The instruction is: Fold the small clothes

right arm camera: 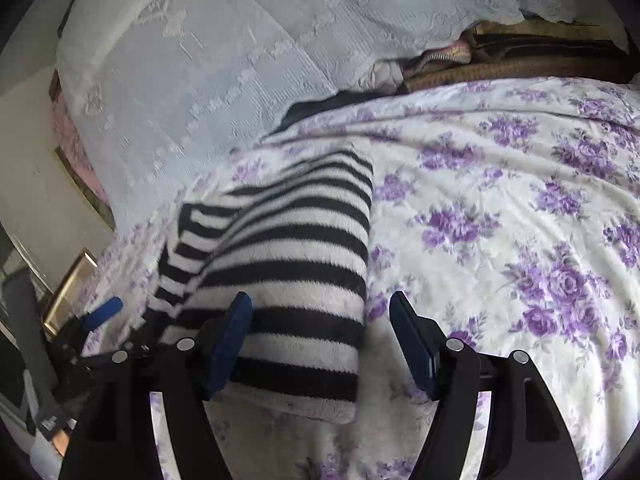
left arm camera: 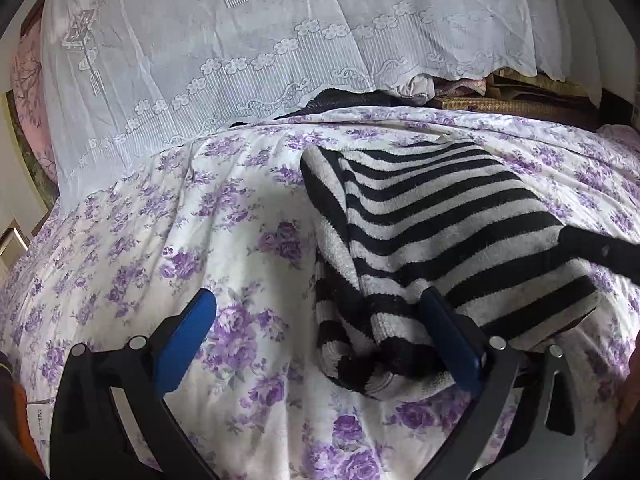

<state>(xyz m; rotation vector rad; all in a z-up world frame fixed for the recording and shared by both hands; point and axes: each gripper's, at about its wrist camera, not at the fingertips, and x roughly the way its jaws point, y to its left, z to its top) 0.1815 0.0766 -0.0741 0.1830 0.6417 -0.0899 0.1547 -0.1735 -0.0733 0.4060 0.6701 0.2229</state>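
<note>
A fuzzy black-and-white striped garment (left arm camera: 436, 216) lies folded on the purple-flowered bedspread (left arm camera: 224, 240). My left gripper (left arm camera: 318, 295) is open wide at the garment's near left corner. Its right finger (left arm camera: 444, 320) rests against the bunched striped edge, and its left finger (left arm camera: 192, 320) is over bare bedspread. In the right wrist view the same garment (right arm camera: 296, 248) runs away from me. My right gripper (right arm camera: 320, 299) is open over its near end. Its left finger (right arm camera: 232, 328) lies on the stripes, and its right finger (right arm camera: 412, 336) stands clear of the garment's right edge, above the bedspread (right arm camera: 500, 240).
A white lace cloth (left arm camera: 240, 60) drapes over a heap at the back. Dark and brown folded fabrics (left arm camera: 520, 96) stick out from under it at the back right. A blue finger of the left gripper (right arm camera: 105, 311) shows at the left. A wooden frame (right arm camera: 68, 292) stands beyond the bed's left edge.
</note>
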